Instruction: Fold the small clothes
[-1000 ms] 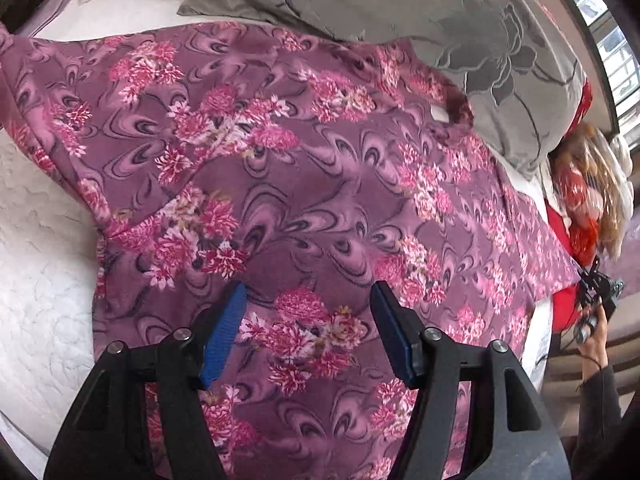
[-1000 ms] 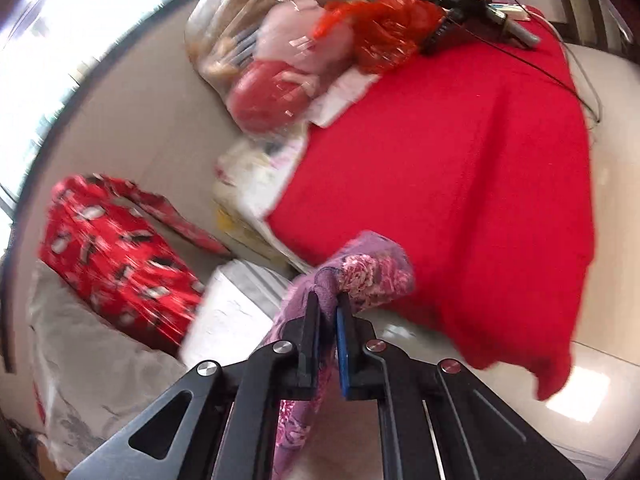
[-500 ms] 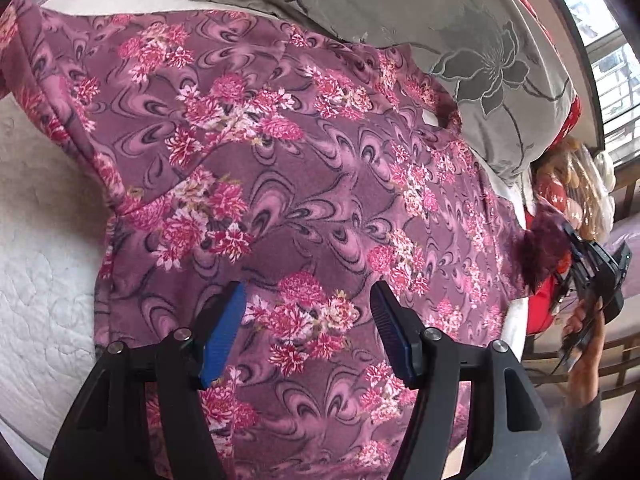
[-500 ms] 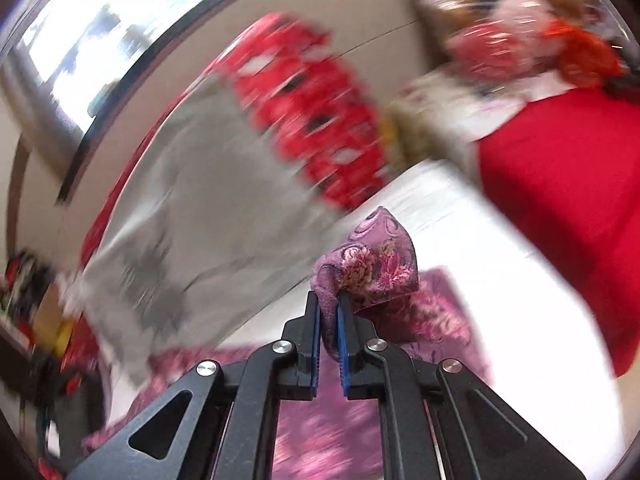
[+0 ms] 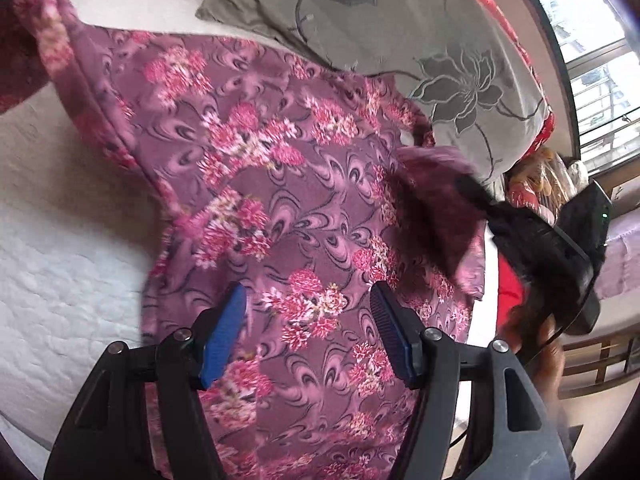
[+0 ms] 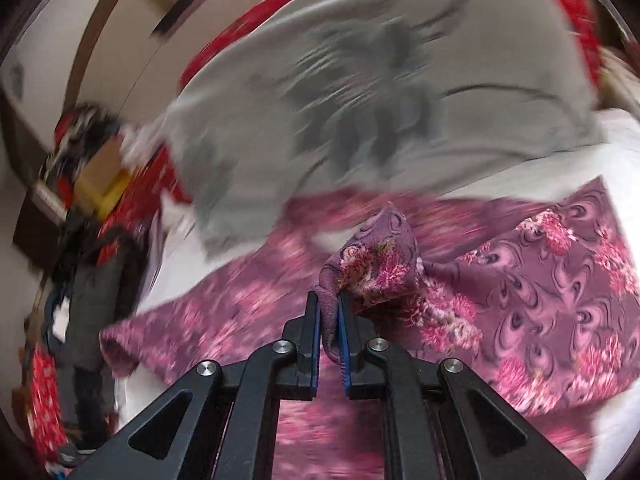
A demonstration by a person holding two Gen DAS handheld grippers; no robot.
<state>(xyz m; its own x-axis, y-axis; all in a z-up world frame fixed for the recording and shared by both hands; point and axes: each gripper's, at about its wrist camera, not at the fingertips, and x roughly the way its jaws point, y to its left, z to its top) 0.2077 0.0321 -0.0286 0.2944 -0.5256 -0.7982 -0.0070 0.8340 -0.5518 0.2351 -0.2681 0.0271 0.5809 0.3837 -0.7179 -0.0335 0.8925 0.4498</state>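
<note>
No readable writing on floral garment (image 5: 280, 208).

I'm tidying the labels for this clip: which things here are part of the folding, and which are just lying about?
In the job:
- purple floral garment
- right gripper, shut on its corner
- left gripper, open above it

Lying about:
- grey flowered pillow
- white quilted bedcover
- red printed cloth

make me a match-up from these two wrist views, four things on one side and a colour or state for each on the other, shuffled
Things:
1. left gripper
2. right gripper
3. floral garment
4. pillow

States or colours:
A. grey with a flower print
B. purple with pink flowers, spread on the bed
C. jaws apart, nothing between them
D. pinching a fold of cloth

Pairs: 1-C, 2-D, 3-B, 4-A
</note>
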